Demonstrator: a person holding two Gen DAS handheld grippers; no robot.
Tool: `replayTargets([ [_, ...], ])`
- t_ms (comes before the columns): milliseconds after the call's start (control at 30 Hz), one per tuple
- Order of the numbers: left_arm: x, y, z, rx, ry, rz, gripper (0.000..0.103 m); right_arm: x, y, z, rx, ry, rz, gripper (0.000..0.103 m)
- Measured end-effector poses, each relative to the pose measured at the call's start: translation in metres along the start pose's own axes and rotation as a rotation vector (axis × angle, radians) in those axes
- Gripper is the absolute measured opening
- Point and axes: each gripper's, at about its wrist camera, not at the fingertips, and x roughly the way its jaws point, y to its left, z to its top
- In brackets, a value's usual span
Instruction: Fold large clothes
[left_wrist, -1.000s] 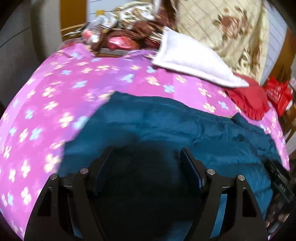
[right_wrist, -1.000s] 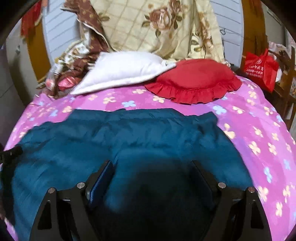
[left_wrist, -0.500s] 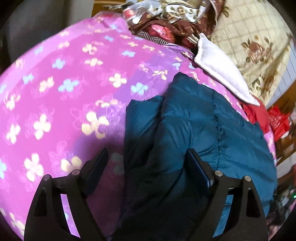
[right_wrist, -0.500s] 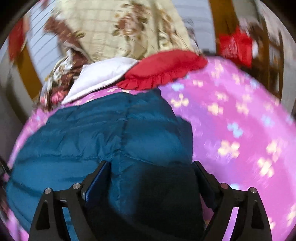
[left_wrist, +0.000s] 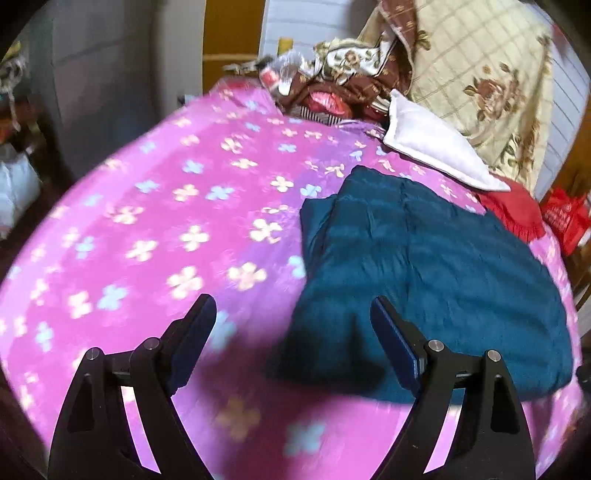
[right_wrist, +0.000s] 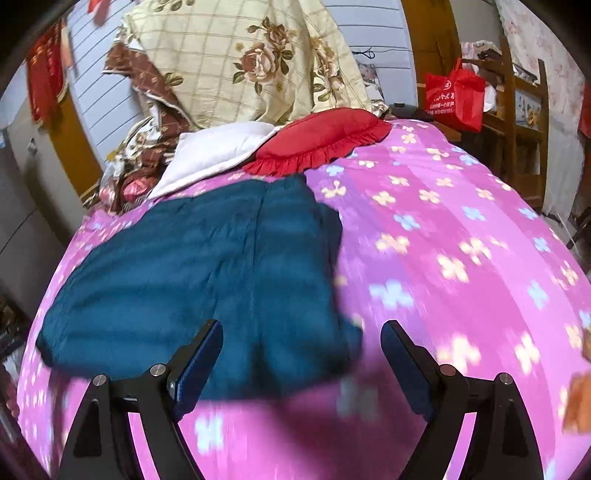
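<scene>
A dark teal quilted jacket (left_wrist: 424, 266) lies folded on the pink flowered bed cover (left_wrist: 155, 221). In the left wrist view it fills the right half, and my left gripper (left_wrist: 293, 306) hangs open over its near left corner with nothing between the pads. In the right wrist view the same jacket (right_wrist: 207, 266) lies to the left. My right gripper (right_wrist: 301, 332) stands open above its near right corner, holding nothing.
At the head of the bed lie a white pillow (right_wrist: 214, 155), a red frilled cushion (right_wrist: 321, 140) and a heap of floral bedding (right_wrist: 240, 62). A red bag (right_wrist: 454, 96) sits on wooden furniture to the right. Bare pink bed cover (right_wrist: 461, 240) stretches on both sides of the jacket.
Both grippers have drawn back and outward from over the jacket, the left one to its left corner, the right one to its right corner. The jacket lies still.
</scene>
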Motion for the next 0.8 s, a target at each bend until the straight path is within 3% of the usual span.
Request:
replayTargets([
  [100,-0.033,-0.010,-0.026,0.034,-0.039,0.026,0.086,-0.025,0.010,-0.030,-0.022,0.004,0.007,0.086],
  [367,-0.117,-0.051,-0.092,0.097,-0.063,-0.060,0.086,-0.083,0.047,-0.087,-0.056,-0.040,0.047,0.086],
  [600,-0.185,-0.064,-0.123,0.128,-0.131,-0.079,0.086,-0.123,0.064,-0.105,-0.019,-0.052,0.094,0.086],
  [800,-0.222,-0.060,-0.133,0.110,-0.218,-0.098,0.086,-0.157,0.081,-0.110,-0.058,-0.120,0.090,0.086],
])
